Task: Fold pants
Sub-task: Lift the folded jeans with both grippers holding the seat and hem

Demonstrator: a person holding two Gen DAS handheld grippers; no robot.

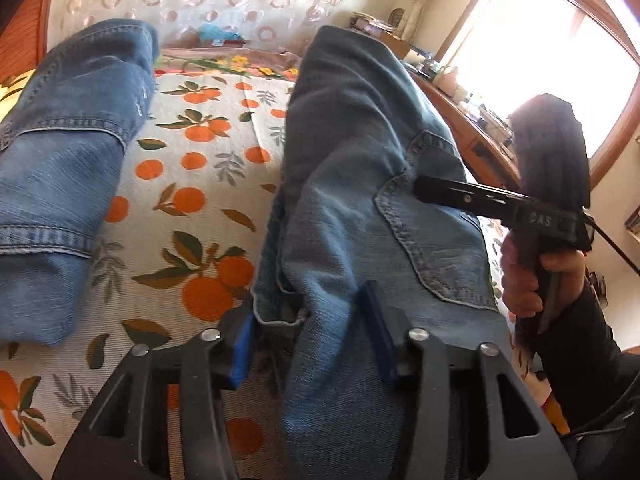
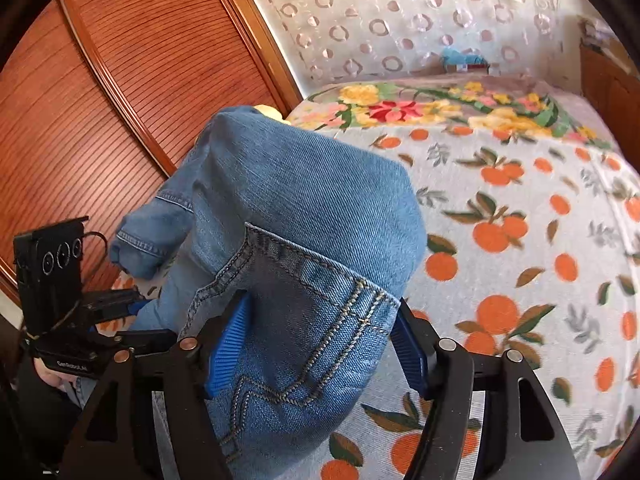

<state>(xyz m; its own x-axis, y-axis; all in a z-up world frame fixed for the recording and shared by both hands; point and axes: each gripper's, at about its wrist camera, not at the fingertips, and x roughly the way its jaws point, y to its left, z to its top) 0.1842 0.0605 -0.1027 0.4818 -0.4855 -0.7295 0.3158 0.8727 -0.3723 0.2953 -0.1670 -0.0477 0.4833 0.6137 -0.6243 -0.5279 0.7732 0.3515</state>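
Blue denim pants (image 1: 360,184) lie on a bed with an orange-print cover (image 1: 192,168). In the left wrist view my left gripper (image 1: 312,332) is open, its blue pads either side of the waist end near a back pocket (image 1: 436,240). A second denim part (image 1: 68,140) lies to the left. In the right wrist view my right gripper (image 2: 324,344) is open, its jaws wide around a stitched pocket corner (image 2: 312,320) of the pants (image 2: 304,200). The right gripper also shows in the left wrist view (image 1: 424,192), over the pocket. The left gripper shows at the left of the right wrist view (image 2: 132,304).
A wooden slatted wardrobe door (image 2: 120,92) stands left of the bed. A patterned curtain (image 2: 400,20) hangs behind it. A floral blanket (image 2: 440,108) covers the far end. A cluttered wooden desk (image 1: 472,120) and a bright window (image 1: 552,64) are on the right.
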